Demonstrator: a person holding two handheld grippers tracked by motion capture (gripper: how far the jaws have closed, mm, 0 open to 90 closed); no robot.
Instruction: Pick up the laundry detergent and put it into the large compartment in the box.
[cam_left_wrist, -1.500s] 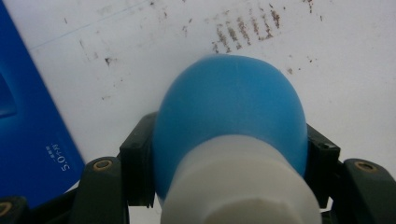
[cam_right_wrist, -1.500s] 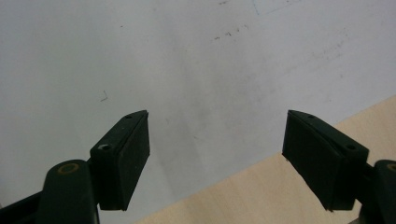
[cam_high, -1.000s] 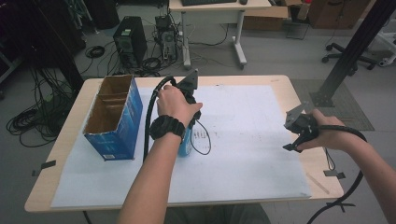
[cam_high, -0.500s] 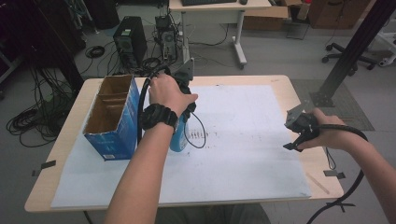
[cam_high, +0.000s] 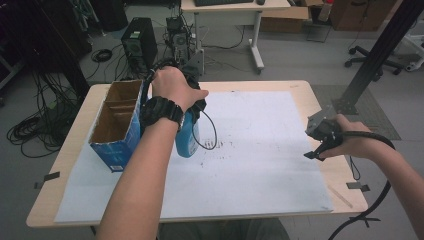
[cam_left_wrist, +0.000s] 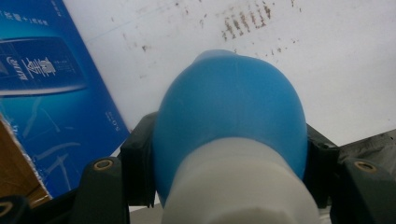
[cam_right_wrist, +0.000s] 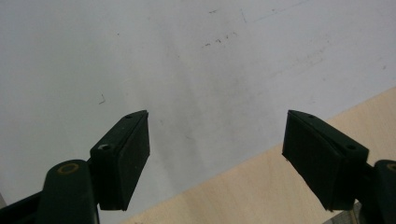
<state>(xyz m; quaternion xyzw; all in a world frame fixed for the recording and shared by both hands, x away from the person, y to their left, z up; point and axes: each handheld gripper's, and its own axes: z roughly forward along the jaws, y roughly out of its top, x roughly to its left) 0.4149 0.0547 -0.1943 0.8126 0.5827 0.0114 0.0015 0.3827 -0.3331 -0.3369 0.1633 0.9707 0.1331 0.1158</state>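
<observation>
1. High view: left gripper (cam_high: 196, 107) sits left of centre, mostly under the hand, clamped on a blue bottle (cam_high: 186, 140) that hangs upright just beside the cardboard box (cam_high: 116, 131), over the white sheet (cam_high: 260, 150).
2. Left gripper view: jaws pinch the bottle (cam_left_wrist: 229, 107) at its shoulder, just below the white cap (cam_left_wrist: 240, 186).
3. Right gripper (cam_high: 316, 150) idles at the right edge of the frame; right gripper view shows its jaws wide apart, nothing between them.
4. Handling, judged: smooth plastic, likely slippery; stiff at the neck, softer at the belly. Weight depends on fill, which I cannot tell. The shoulder grip looks sound.
5. Writing: white characters on the box's blue side (cam_left_wrist: 42, 70), too blurred to read. No bottle label legible.
</observation>
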